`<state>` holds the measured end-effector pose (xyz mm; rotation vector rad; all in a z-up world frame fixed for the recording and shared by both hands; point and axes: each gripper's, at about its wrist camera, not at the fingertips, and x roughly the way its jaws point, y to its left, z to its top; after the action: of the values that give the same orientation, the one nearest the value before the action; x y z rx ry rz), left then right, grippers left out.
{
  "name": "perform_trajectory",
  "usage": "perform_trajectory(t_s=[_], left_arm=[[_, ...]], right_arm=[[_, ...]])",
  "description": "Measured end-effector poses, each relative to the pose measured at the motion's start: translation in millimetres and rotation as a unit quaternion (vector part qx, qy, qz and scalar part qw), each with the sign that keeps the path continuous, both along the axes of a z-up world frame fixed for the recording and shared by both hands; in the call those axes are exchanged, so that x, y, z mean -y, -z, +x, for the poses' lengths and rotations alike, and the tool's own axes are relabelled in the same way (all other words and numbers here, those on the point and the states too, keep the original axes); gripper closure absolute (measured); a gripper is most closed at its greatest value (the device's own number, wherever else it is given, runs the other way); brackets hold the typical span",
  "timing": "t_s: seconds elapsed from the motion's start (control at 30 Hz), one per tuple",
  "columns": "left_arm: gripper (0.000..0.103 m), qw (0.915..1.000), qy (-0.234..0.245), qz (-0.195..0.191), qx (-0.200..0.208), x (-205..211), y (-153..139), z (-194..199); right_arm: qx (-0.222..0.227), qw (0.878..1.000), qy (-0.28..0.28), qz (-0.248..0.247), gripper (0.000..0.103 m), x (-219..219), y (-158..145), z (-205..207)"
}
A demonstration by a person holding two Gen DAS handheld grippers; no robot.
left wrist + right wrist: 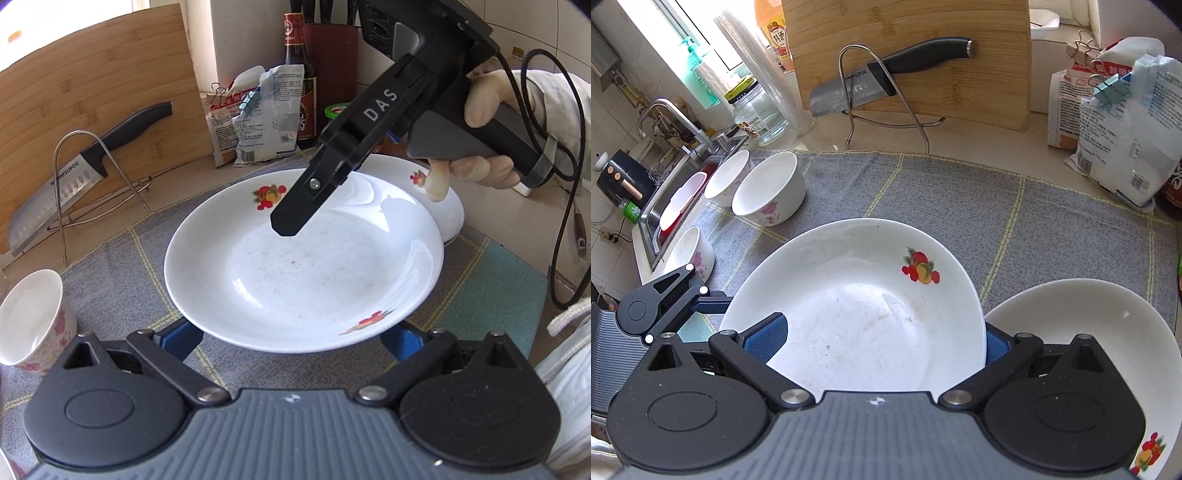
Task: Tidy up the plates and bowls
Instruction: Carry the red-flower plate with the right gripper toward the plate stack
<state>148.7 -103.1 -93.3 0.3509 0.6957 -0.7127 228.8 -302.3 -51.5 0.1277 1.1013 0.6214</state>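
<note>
Mid-stacking: fruit-print plate [303,273] pinched by the rim in the right tool [284,225], propped from below between the wide-spread left tool [295,339], poised over the grey mat [960,199] beside a second plate [1082,325], next calling for a level lowering onto it.

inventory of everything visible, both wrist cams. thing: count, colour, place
fruit-print plate: 2, white, on mat; second to its right
floral bowls: 3, white, mat's sink edge
mat: 1, grey checked, on counter
knife: 1, black handle, on wire rack
cutting board: 1, bamboo, against wall
bags: 2, clipped, right of board
glass jar: 1, clear, by sink
sauce bottle: 1, dark, back corner
left gripper: fingers either side of plate's near rim
right gripper: straddles plate's other rim
</note>
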Motion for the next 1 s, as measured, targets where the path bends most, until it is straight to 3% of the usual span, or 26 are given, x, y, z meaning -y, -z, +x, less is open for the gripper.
perform_trajectory(t_s=[1.0], left_arm=[[0.002,0.9952,0.097,0.01,-0.001,65,5,14]], right_arm=[[-0.001,0.995,0.104,-0.008,0.0,87,7,-31]])
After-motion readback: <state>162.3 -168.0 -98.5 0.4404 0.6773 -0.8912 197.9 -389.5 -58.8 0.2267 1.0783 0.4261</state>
